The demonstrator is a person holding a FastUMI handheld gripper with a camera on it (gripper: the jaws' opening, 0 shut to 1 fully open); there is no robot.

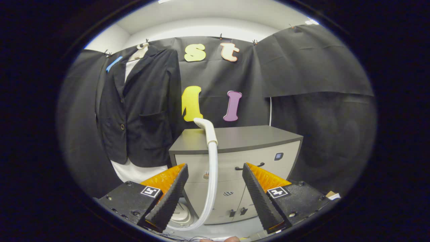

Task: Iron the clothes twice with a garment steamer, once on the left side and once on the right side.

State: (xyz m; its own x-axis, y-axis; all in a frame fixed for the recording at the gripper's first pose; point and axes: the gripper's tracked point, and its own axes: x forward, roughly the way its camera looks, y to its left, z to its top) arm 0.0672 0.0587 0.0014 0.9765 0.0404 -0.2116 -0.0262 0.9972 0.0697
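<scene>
The tool has its two fingers wide apart, holding nothing. The steamer stands between them, its head up by the cabinet's front edge. The black jacket hangs beside the cabinet.

Black blazer over a white garment; white steamer hose with cream nozzle. The cabinet has a dark grey top and pale beige drawer fronts with black handles.

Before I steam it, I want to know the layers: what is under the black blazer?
Under the black blazer, a white garment shows at the collar and below the hem; its middle is covered. The open gripper holds nothing.
</scene>
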